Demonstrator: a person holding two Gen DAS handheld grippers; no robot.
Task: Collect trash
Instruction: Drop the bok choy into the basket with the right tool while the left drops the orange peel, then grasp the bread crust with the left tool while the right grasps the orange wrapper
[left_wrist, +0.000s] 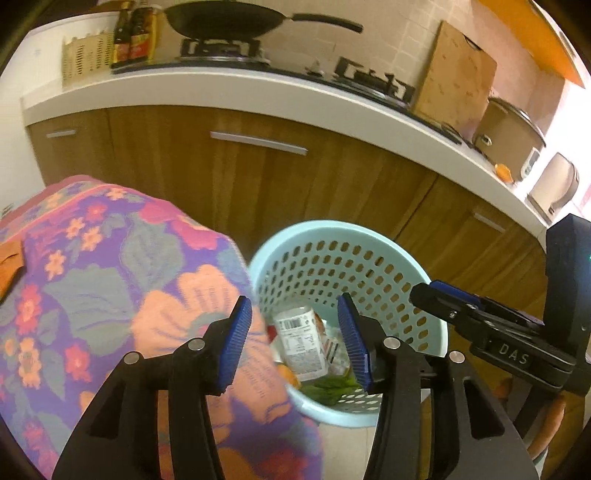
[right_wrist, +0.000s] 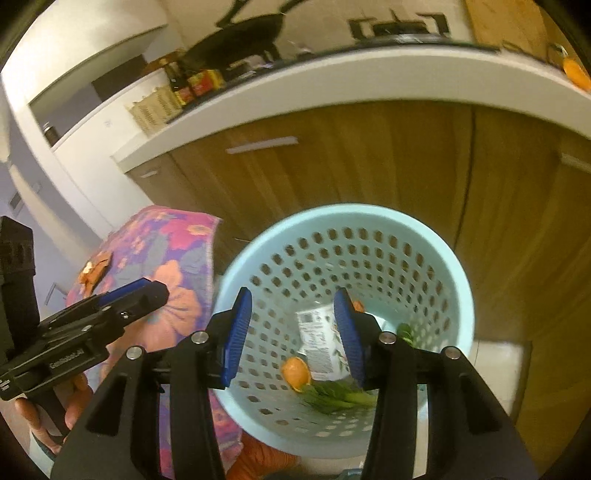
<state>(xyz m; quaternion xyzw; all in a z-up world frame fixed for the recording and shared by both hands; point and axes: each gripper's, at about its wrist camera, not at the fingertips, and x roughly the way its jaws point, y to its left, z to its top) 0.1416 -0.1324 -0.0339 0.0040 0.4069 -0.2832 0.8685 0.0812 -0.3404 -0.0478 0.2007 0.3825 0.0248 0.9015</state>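
A light blue perforated bin (left_wrist: 369, 243) (right_wrist: 369, 221) stands on the floor beside a table with a floral cloth (left_wrist: 92, 266) (right_wrist: 173, 258). In the bin lie a white labelled carton (left_wrist: 301, 339) (right_wrist: 319, 341), orange peel (right_wrist: 295, 373) and green leaves (right_wrist: 336, 397). My left gripper (left_wrist: 295, 345) is open and empty above the bin's left rim. My right gripper (right_wrist: 293, 338) is open and empty over the bin; it also shows in the left wrist view (left_wrist: 436, 295). More orange peel (right_wrist: 94, 271) lies on the cloth.
Wooden cabinets (left_wrist: 258, 177) under a white counter (left_wrist: 258, 96) stand behind the bin. On the counter are a stove with a wok (left_wrist: 229, 18), sauce bottles (left_wrist: 135, 33), a cutting board (left_wrist: 458, 74), a rice cooker (left_wrist: 513, 136) and an orange piece (left_wrist: 503, 171).
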